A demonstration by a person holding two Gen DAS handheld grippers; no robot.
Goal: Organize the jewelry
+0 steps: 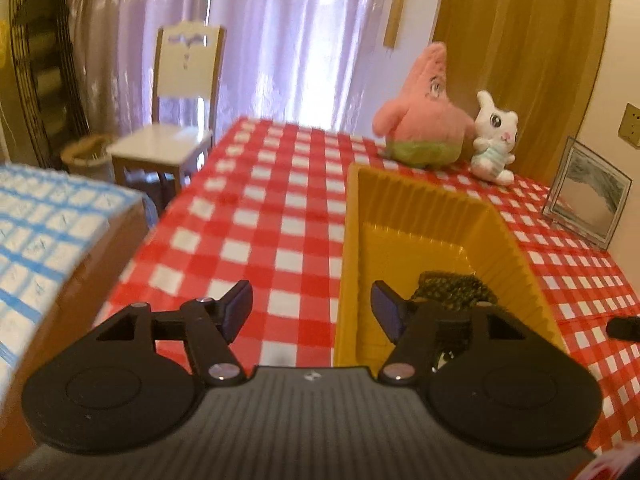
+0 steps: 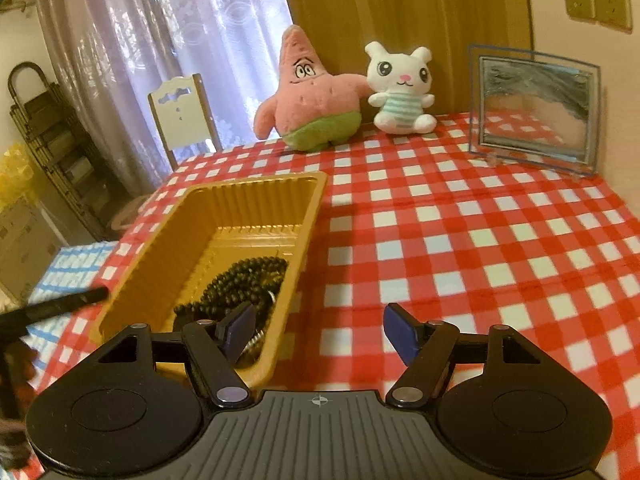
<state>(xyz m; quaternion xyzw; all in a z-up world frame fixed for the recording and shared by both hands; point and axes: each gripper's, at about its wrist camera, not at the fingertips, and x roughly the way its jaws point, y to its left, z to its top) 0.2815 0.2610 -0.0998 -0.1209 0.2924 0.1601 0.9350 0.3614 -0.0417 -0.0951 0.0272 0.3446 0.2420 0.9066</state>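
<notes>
The dark beads lie in a heap inside the gold tray, at its near end, on the red checked counter. The left tool hangs over the tray's near left rim, its fingers apart and holding nothing. The right tool hangs just beside the tray's right wall, fingers apart too.

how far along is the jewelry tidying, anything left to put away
Done: a dark beaded necklace lies in the gold plastic tray. In hand: nothing; the left hand-held gripper and right hand-held gripper are open. Left: no loose jewelry shows on the checkered tablecloth.
</notes>
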